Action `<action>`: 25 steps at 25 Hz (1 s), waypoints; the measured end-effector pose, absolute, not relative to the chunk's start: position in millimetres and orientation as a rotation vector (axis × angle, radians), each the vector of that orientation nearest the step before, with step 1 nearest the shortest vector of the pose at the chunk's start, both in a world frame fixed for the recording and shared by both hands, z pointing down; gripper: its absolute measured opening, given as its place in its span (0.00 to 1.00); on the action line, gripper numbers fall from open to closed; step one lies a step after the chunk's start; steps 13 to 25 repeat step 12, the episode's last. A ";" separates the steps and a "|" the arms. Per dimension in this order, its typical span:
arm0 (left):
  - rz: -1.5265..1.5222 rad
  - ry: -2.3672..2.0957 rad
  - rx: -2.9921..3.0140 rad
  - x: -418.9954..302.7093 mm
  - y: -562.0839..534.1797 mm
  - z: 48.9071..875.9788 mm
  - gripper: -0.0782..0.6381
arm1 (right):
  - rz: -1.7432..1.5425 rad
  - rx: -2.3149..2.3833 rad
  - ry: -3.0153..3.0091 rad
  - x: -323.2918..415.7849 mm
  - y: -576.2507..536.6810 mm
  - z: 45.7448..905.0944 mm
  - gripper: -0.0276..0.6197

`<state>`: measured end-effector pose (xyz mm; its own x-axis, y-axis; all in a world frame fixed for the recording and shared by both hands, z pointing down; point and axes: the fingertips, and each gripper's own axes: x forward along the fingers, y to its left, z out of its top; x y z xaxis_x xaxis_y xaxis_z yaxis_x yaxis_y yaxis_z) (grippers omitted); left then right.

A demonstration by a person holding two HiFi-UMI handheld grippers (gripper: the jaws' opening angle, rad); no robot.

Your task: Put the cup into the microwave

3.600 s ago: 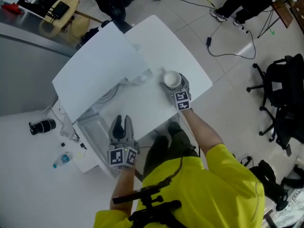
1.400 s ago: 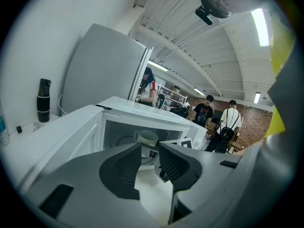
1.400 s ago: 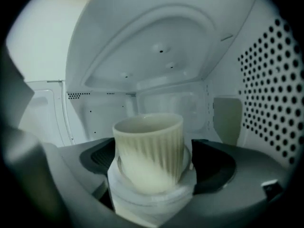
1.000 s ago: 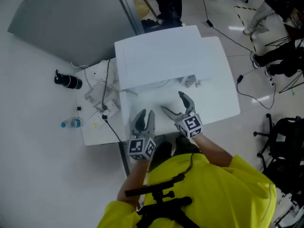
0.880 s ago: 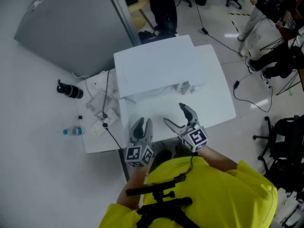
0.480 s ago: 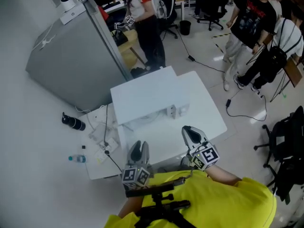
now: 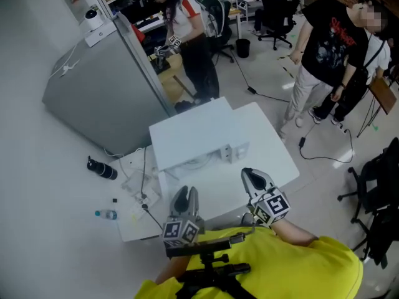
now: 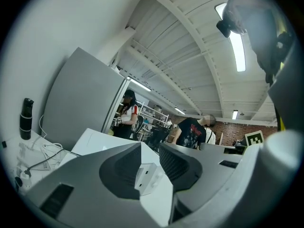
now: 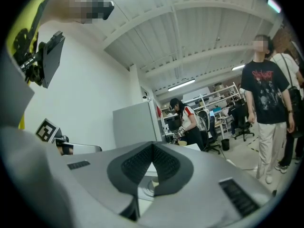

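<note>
Cup, seemingly the small white object [image 7: 224,151] on the white bench [image 7: 277,164] against the boxy white microwave [image 7: 190,136], lies far-left of the shut, empty right tool [image 7: 252,174]; narrowly parted left tool [image 7: 185,197] sits farther off.

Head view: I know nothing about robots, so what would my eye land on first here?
The bright yellow shirt fills the bottom edge. From it two grey tongs with square-patterned cubes reach over a white table: the left tongs slightly open, the right tongs shut and empty. A big white box sits on the table, and a bystander in a black T-shirt stands at the upper right.
</note>
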<state>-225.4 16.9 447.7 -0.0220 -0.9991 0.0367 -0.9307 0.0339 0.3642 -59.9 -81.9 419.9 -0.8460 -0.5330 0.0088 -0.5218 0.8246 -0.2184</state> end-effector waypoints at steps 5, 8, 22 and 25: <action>-0.336 -2.023 1.948 -228.4 15.4 445.3 0.26 | -0.333 -0.825 2.956 -64.6 -84.2 413.9 0.05; -0.360 -2.048 1.915 -236.0 18.1 445.5 0.26 | -0.348 -0.826 2.962 -67.8 -86.7 415.8 0.05; -0.356 -2.069 1.904 -242.9 23.3 446.1 0.26 | -0.369 -0.837 2.974 -71.1 -87.0 423.1 0.05; -0.356 -2.069 1.904 -242.9 23.3 446.1 0.26 | -0.369 -0.837 2.974 -71.1 -87.0 423.1 0.05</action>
